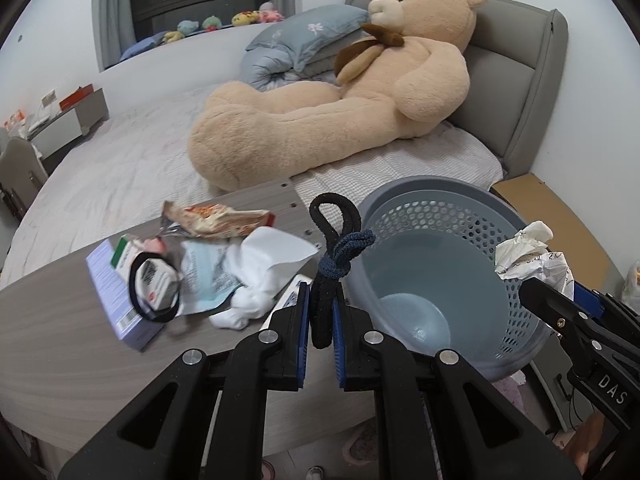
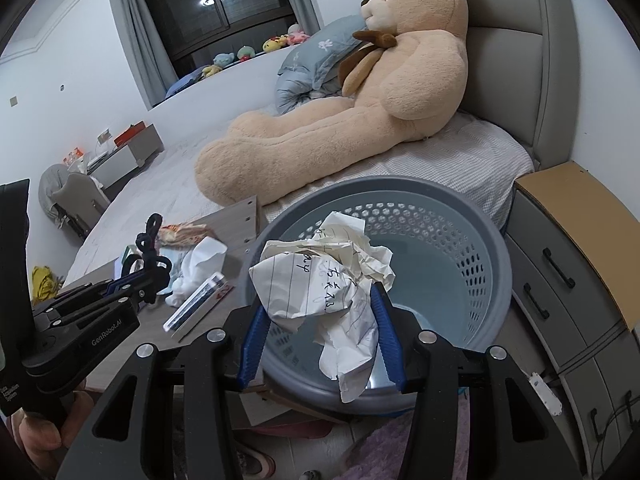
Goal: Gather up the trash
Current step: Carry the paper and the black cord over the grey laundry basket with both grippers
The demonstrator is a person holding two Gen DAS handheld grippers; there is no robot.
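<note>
At the centre bottom of the left wrist view, the left gripper point(image 1: 321, 320) is clamped on a knotted bundle of black and navy hair ties point(image 1: 334, 256); the blue pads pinch the lower black band, and a black loop stands up above the knot. The bundle sits just left of the rim of the grey perforated waste basket point(image 1: 460, 216), over the edge of the grey wood-grain table point(image 1: 60, 344).

Centre of the right wrist view: the right gripper point(image 2: 320, 316) holds a crumpled sheet of lined paper point(image 2: 320, 276) with handwriting on it, jaws moderately apart around the wad. The paper hangs over the near part of the basket opening. Basket interior shows only its pale blue bottom.

Left of centre on the table, left wrist view, trash lies in a loose pile:
- snack wrapper point(image 1: 218, 220), upper part of the pile
- white crumpled tissue point(image 1: 264, 276), touching a pale blue printed packet point(image 1: 208, 276)
- small carton point(image 1: 156, 276) with a black elastic band point(image 1: 140, 292) looped around it, lying on a lavender box point(image 1: 116, 304)

Upper half of both views: a large tan teddy bear point(image 1: 360, 92) lies on the bed point(image 1: 120, 176) against the grey headboard point(image 1: 516, 92).
</note>
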